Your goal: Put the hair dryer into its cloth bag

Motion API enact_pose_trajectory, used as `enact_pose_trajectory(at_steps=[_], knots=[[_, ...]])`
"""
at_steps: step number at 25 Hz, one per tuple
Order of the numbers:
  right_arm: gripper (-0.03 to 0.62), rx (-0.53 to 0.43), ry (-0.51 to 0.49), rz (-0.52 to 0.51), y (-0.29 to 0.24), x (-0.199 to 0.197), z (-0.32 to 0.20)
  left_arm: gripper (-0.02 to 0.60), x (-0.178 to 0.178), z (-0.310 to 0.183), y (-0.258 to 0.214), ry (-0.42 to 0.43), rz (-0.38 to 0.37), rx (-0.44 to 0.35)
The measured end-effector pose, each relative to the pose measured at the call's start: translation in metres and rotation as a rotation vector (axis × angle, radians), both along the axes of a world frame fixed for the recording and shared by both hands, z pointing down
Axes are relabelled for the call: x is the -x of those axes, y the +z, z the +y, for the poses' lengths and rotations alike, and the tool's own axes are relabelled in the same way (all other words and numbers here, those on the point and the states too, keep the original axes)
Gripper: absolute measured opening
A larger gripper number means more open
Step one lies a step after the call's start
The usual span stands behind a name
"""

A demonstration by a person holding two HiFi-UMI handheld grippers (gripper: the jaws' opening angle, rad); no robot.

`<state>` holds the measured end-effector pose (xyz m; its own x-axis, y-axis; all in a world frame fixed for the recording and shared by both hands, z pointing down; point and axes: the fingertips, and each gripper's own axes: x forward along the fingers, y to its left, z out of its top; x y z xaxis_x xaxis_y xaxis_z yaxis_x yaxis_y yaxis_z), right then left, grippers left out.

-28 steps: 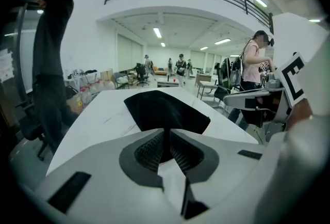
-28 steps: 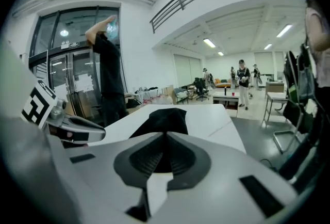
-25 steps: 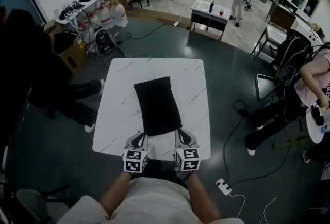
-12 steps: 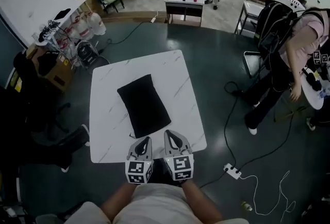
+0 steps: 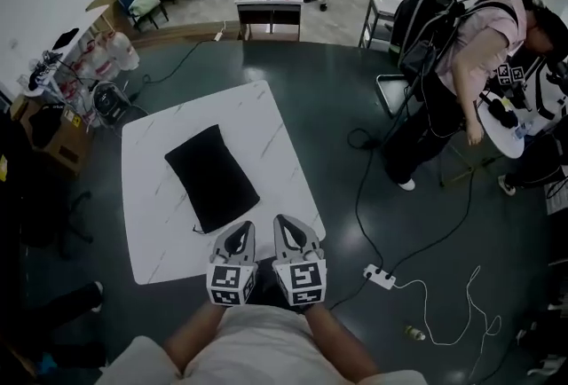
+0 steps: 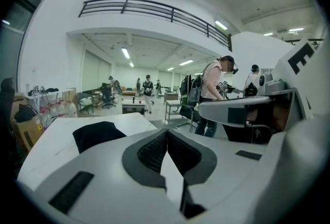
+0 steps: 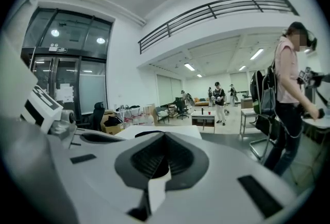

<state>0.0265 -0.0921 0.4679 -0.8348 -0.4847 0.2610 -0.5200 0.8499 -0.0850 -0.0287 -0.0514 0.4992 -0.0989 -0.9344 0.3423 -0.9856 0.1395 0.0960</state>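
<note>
White surface [image 5: 151, 197] on a dark green floor, open hall. Black cloth bag [image 5: 211, 177] lies mid-surface, one end close to the near edge. My left claw [image 5: 241, 231] and right claw [image 5: 286, 225] are both shut and empty, at the near edge by its right corner. Head view alone shows the power strip [image 5: 380, 277]. Right claw view alone shows the glass doors [image 7: 67, 89].
</note>
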Motion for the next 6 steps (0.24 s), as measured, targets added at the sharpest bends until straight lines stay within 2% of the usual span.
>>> enact_pose_trajectory(at_steps=[6], knots=[[0.015, -0.03, 0.037, 0.008, -0.0085, -0.0023, -0.0042, 0.011, -0.0024, -0.006, -0.0122, 0.053, -0.018, -0.004]])
